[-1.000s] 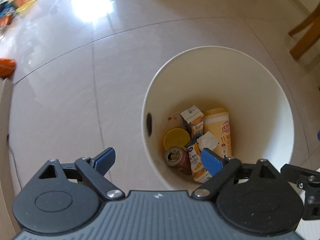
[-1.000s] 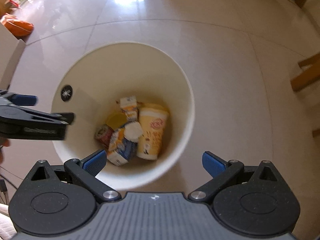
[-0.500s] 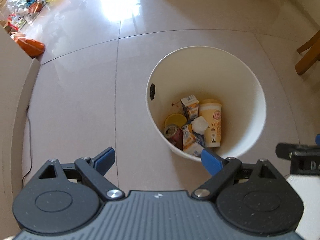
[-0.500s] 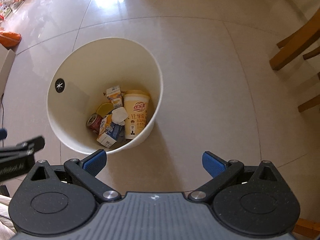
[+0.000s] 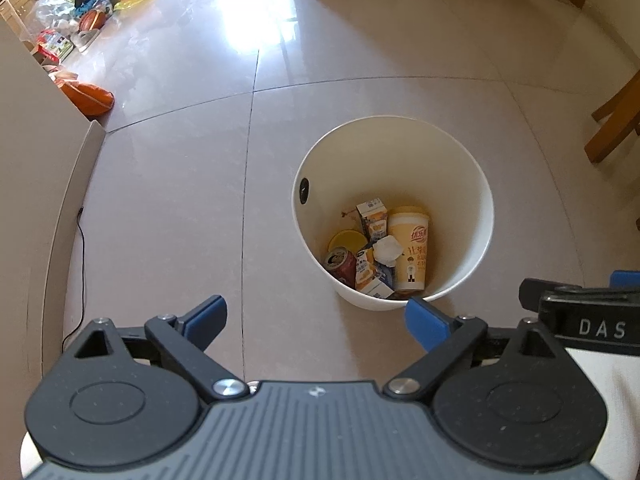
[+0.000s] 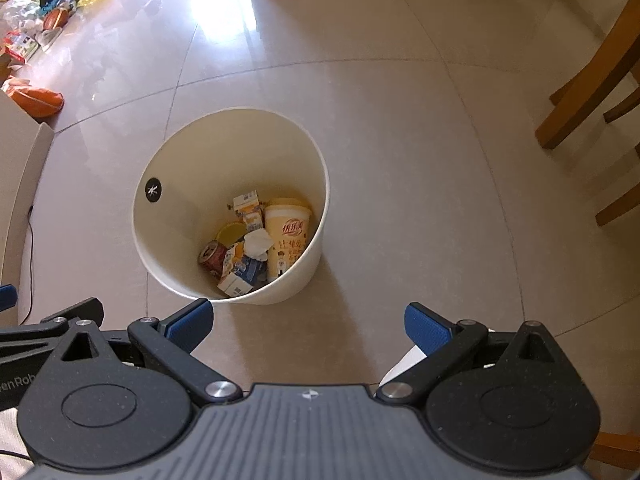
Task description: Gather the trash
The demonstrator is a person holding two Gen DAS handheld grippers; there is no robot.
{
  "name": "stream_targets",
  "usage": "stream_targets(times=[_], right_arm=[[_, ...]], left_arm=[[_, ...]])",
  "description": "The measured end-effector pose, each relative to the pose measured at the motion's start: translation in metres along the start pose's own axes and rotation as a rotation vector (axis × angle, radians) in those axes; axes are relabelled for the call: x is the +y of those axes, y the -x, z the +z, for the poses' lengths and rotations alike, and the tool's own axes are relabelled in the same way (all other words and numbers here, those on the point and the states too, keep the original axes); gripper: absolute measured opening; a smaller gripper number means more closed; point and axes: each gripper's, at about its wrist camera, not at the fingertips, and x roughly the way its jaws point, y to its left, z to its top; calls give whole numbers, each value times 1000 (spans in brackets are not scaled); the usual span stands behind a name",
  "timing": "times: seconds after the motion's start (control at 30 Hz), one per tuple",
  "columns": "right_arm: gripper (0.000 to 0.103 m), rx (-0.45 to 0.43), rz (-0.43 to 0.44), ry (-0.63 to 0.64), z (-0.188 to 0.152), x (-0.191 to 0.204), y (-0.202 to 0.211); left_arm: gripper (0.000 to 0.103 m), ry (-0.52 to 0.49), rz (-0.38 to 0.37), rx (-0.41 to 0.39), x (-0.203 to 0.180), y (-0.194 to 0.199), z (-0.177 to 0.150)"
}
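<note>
Left gripper [image 5: 316, 320] spread wide, nothing between its pads; right gripper [image 6: 307, 320] likewise spread, holding nothing. White bin [image 5: 476, 184] stands on the tiled floor [image 5: 168, 208], trash inside: yellow cup [image 5: 412, 252], red can [image 5: 342, 266], juice carton [image 5: 374, 220], crumpled tissue [image 5: 386, 249], yellow lid [image 5: 346, 238]. Left view alone shows the other tool's "DAS" lettering at its right edge; right view alone shows the round black sticker [image 6: 153, 190] face-on and several wooden chair legs [image 6: 592, 76].
</note>
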Motion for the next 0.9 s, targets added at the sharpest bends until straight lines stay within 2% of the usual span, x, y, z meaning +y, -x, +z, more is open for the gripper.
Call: stream_targets(times=[0.33, 0.9], right_arm=[[103, -19, -1, -10, -4, -4, 15], [103, -30, 8, -20, -2, -2, 18]], left_arm=[[97, 27, -24, -8, 3, 10, -3], [97, 27, -11, -2, 1, 13, -2]])
